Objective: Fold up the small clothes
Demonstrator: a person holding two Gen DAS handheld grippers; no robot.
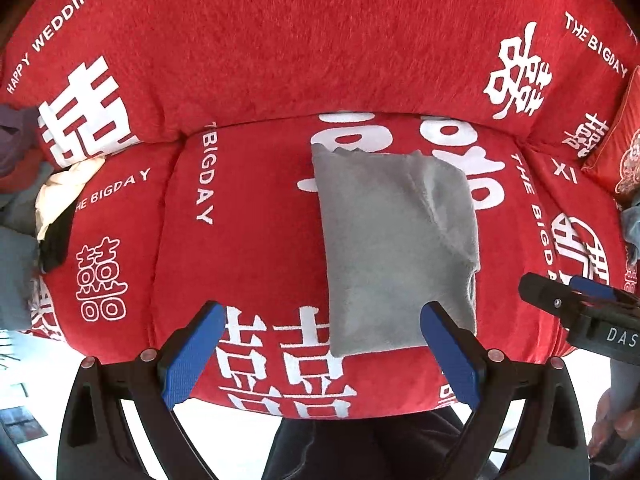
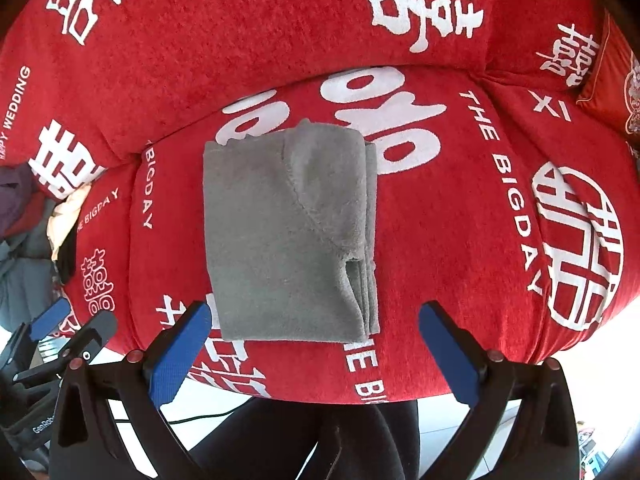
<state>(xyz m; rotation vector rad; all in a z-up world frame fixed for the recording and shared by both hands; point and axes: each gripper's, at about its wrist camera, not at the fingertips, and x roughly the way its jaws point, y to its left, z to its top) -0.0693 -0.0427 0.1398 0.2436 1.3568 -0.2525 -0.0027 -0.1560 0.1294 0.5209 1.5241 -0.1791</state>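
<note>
So, stage: late for this one piece, by my judgement; the grey garment [image 1: 396,248] already lies as a compact rectangle with several layers stacked.
Where the garment is: flat on the seat cushion of the red sofa [image 1: 256,208], toward the front edge, its long side running away from the cameras.
Fold quality: a flap crosses the top on a slant, and the layered edges show along the right side in the right wrist view [image 2: 370,240]; the far left corner looks slightly ragged.
Left tongs [image 1: 320,356]: spread wide, empty, held above the cushion's front edge, its right pad just over the garment's near corner; whether it touches, I cannot tell.
Right tongs [image 2: 316,356]: also spread wide and empty, near the front edge of the garment, not gripping it.
Done: the folding of this piece, as far as shows.
Left: perhaps a last tidy or setting the piece aside; a heap of other clothes [image 1: 60,196] waits at the sofa's left end, cream, dark and grey-blue items, seemingly unfolded.
Also present: a red cushion [image 1: 616,152] at the right end.
</note>
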